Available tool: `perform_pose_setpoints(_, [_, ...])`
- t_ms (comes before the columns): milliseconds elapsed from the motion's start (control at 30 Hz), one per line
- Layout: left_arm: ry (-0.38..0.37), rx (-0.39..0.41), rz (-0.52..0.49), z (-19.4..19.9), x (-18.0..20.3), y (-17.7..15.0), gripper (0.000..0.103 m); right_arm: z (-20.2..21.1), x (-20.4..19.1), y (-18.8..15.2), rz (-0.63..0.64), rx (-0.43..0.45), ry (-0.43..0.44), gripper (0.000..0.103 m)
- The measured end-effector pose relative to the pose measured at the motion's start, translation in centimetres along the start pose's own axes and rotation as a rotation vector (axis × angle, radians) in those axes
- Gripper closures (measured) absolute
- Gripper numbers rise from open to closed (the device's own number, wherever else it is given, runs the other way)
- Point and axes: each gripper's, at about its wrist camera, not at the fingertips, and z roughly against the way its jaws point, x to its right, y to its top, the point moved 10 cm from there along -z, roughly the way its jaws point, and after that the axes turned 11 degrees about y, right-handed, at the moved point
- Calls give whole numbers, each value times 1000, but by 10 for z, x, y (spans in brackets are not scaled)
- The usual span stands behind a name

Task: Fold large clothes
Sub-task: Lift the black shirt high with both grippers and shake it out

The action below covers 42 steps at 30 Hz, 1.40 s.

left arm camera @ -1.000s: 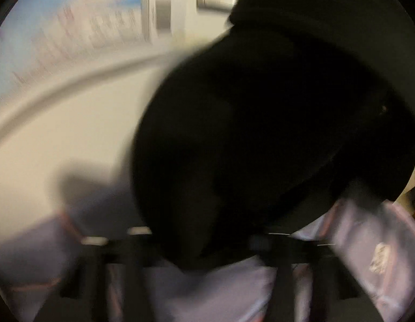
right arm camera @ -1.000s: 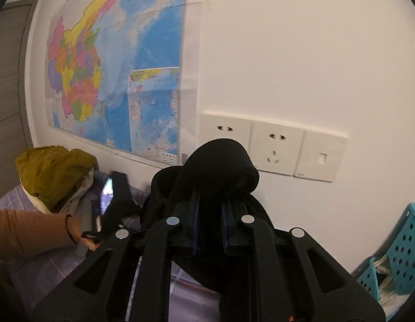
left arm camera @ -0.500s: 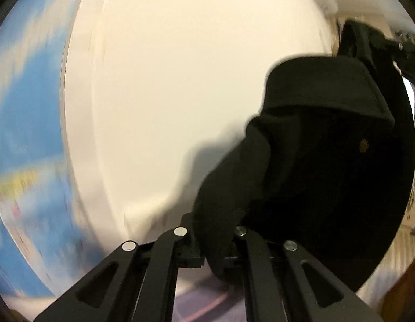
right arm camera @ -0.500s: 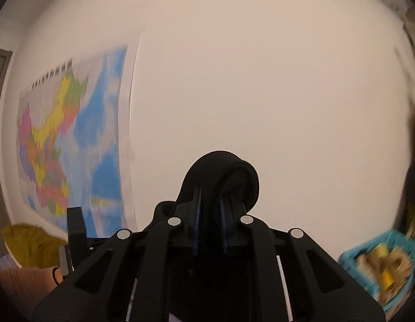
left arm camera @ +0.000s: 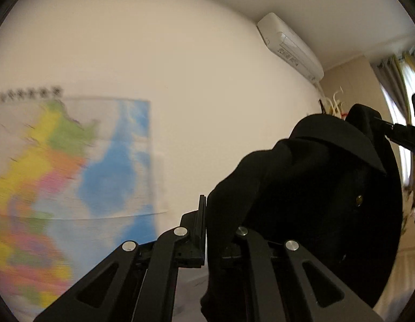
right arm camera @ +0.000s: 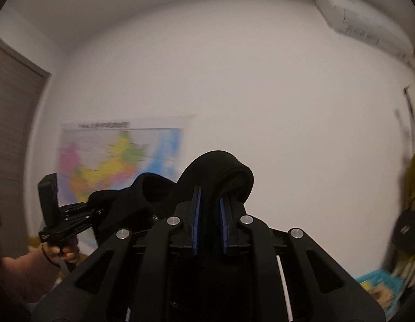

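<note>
A large black garment (left arm camera: 314,187) with a brass button (left arm camera: 359,200) hangs in the air, stretched between both grippers. My left gripper (left arm camera: 215,230) is shut on one bunched edge of it. The right gripper (left arm camera: 390,130) holds the far corner at the right edge of that view. In the right wrist view my right gripper (right arm camera: 209,214) is shut on a thick fold of the black garment (right arm camera: 220,171), which bulges over its blue pads (right arm camera: 195,214). The left gripper (right arm camera: 97,210) grips the cloth at the left, held by a person's hand (right arm camera: 59,253).
A pale wall fills both views, with a coloured map (left arm camera: 59,174) (right arm camera: 110,161) on it. An air conditioner (left arm camera: 290,45) (right arm camera: 363,24) is mounted high on the right. A brown door (right arm camera: 11,147) stands at the left. A blue basket (right arm camera: 379,284) sits low right.
Both grippers have risen with the garment and tilted upward. The bed, the sockets and the yellow clothes pile have dropped out of view; the upper wall and air conditioner now show.
</note>
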Motion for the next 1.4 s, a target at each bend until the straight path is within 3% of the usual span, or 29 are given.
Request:
perform_pose_setpoints(233, [99, -87, -77, 129, -52, 14, 98, 18, -83, -26, -55, -43, 222, 91])
perform_pose_setpoints(333, [150, -125, -117, 158, -60, 9, 98, 15, -105, -37, -78, -50, 301, 91])
perform_pose_setpoints(433, [205, -200, -152, 151, -73, -18, 98, -13, -107, -64, -137, -101, 370, 91])
perform_pose_setpoints(500, [221, -328, -119, 127, -88, -61, 98, -47, -99, -97, -195, -184, 389, 91])
perform_pose_setpoints(567, [261, -480, -95, 91, -109, -126, 98, -88, -93, -140, -240, -266, 395, 91])
perform_pose_setpoints(667, [303, -648, -58, 59, -132, -219, 99, -149, -85, -224, -338, -418, 397, 91])
perform_pose_setpoints(767, [359, -845, 15, 33, -155, -343, 99, -202, -84, -326, -373, -613, 375, 91])
perform_pose_setpoints(867, [356, -1004, 53, 22, -158, -432, 100, -231, -87, -441, -419, -831, 345, 94])
perform_pose_setpoints(967, [349, -1041, 51, 12, -161, -465, 100, -242, -85, -500, -489, -917, 332, 101])
perform_pose_setpoints(1000, [335, -1042, 62, 9, -162, -466, 100, -248, -81, -506, -507, -915, 322, 101])
perform_pose_setpoints(1167, [295, -1047, 78, -12, -179, -458, 95, -269, -57, -483, -522, -841, 302, 100])
perform_pose_setpoints(1200, [302, -1080, 48, -13, -181, -464, 90, -273, -48, -482, -521, -848, 272, 90])
perform_pose_setpoints(1233, [309, -1096, 28, -16, -182, -467, 82, -271, -43, -484, -543, -856, 268, 61])
perform_pose_setpoints(1300, [269, -1102, 9, -19, -180, -467, 66, -272, -30, -499, -603, -891, 231, 31])
perform_pose_setpoints(1400, [224, -1000, -11, -20, -177, -438, 49, -270, -20, -523, -690, -943, 234, 34])
